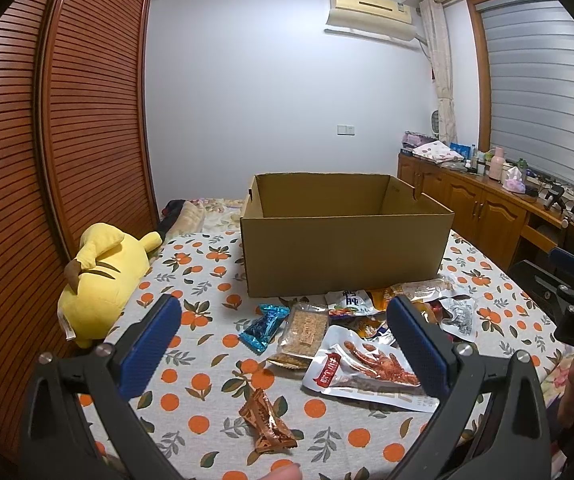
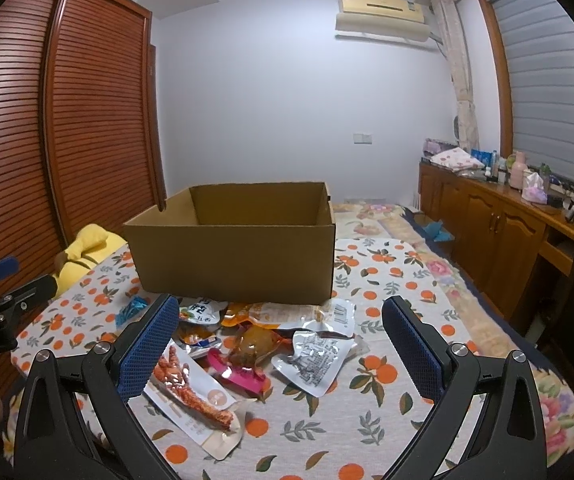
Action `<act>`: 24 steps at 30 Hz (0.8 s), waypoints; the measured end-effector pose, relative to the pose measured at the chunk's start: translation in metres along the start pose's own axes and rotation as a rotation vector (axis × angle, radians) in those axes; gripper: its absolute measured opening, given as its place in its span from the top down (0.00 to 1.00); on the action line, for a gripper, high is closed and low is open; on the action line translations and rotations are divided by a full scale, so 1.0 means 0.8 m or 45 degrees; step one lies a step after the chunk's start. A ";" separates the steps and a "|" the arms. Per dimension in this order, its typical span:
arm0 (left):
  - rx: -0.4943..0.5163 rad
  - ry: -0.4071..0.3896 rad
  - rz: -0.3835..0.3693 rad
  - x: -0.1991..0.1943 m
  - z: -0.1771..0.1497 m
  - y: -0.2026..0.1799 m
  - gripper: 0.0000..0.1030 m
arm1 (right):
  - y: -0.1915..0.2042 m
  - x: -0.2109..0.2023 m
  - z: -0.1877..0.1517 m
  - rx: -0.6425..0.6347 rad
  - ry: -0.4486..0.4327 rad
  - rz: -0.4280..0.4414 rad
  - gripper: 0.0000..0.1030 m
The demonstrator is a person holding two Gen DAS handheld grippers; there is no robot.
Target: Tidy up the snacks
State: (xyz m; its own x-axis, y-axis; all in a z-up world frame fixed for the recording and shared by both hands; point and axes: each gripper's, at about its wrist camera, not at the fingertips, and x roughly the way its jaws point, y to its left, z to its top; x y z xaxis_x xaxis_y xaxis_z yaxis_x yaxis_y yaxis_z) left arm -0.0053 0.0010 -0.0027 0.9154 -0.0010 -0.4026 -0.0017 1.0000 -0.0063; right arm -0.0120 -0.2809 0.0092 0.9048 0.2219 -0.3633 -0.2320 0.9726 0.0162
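At frame centre, a cardboard box (image 1: 343,236) stands open on the orange-print cloth (image 1: 207,384).
Snack packets (image 2: 271,344) lie below it; left gripper (image 1: 287,344) and right gripper (image 2: 283,344) fingers spread, holding nothing.

A cardboard box (image 1: 343,236) stands on the table (image 1: 207,384), its open top up. Before the box lies a heap of snack packets (image 1: 371,336), the nearest ones touching its front wall. A single wrapped sweet (image 1: 267,424) lies apart, nearer than the heap. A plush toy (image 1: 103,280) lies at the table's left edge, left of the box. A cabinet (image 1: 483,208) stands right of the table.
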 end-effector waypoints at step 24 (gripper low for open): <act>-0.007 -0.001 -0.013 -0.001 -0.002 0.002 0.00 | 0.001 -0.001 -0.001 0.002 -0.001 -0.013 0.00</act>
State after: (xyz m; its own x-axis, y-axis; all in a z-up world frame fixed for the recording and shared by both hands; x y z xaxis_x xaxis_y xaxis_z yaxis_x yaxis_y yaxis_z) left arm -0.0066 0.0029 -0.0035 0.9157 -0.0109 -0.4018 0.0051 0.9999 -0.0155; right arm -0.0130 -0.2803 0.0090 0.9073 0.2122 -0.3630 -0.2223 0.9749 0.0142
